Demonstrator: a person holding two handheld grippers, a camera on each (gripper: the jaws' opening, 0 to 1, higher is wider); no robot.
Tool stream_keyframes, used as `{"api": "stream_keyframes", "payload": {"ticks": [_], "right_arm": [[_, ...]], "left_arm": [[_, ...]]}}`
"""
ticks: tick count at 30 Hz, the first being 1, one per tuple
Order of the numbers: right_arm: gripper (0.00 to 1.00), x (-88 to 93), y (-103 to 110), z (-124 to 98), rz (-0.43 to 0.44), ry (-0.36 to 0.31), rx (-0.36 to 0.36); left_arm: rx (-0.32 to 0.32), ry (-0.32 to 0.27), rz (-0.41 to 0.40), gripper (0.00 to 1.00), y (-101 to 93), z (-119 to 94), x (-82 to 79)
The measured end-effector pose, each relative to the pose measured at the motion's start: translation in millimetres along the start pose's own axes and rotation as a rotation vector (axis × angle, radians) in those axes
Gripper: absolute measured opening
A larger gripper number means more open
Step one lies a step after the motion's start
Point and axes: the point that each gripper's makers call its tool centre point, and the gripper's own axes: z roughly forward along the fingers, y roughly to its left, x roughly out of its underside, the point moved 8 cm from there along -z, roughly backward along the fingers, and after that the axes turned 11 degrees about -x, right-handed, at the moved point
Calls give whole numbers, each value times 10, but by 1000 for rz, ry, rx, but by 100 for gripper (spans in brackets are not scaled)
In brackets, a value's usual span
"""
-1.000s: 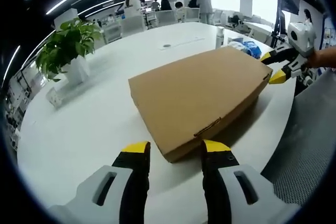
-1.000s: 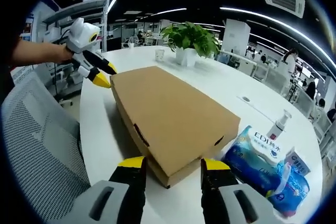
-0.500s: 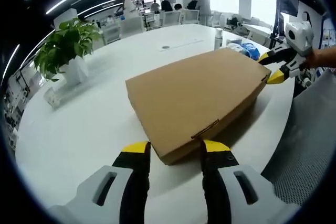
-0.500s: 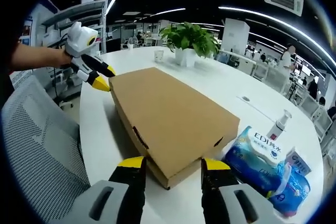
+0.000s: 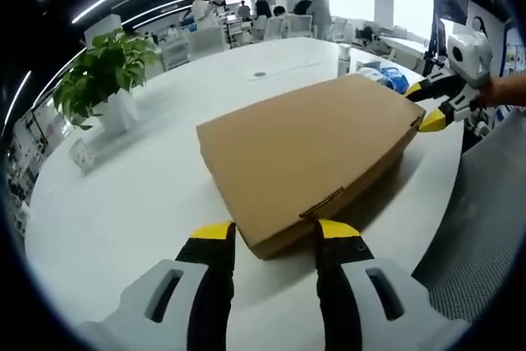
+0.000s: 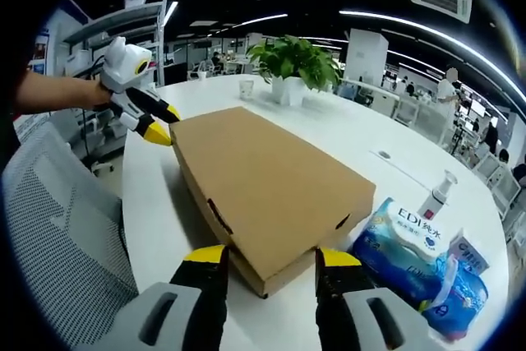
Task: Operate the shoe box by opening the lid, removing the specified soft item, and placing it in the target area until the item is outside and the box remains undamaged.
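Brown cardboard, the shoe box [image 5: 311, 147] lies flat and closed on the white table [image 5: 131, 195]. We see our left gripper [image 5: 268, 234] at one corner and our right gripper [image 6: 269, 256] at the opposite one, both with jaws parted and holding nothing. A wipes pack [image 6: 415, 256] lies just beside the box.

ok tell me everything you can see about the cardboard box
The cardboard box is flat, rectangular and plain brown, with no print. Its lid is shut; small tuck tabs and slots show along the front edge and side wall. It lies flat on the white round table, near the edge by a mesh chair. The left gripper and the right gripper sit open at opposite corners, jaws straddling them; contact is unclear. A blue wipes pack lies beside it.
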Motion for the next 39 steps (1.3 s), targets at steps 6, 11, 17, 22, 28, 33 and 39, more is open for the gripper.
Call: {"api": "stream_keyframes", "payload": {"ticks": [6, 11, 17, 22, 28, 33, 39], "right_arm": [[39, -32, -64, 39, -3, 2, -2], [39, -68, -121, 80, -8, 7, -7], [40, -116, -219, 142, -11, 10, -8], [40, -162, -298, 189, -14, 14, -10], [40, -221, -395, 262, -29, 28, -11], [41, -271, -475, 321, -43, 39, -12], [41, -321, -592, 381, -48, 46, -13]], "left_arm": [[-5, 1, -6, 38, 23, 37, -28], [-8, 3, -9, 38, 65, 84, -58], [-14, 6, -14, 38, 100, 148, -105], [-18, 10, -18, 38, 138, 211, -152], [-22, 14, -24, 38, 201, 308, -213], [-26, 16, -27, 38, 225, 358, -251], [-27, 22, -26, 38, 279, 445, -316]]}}
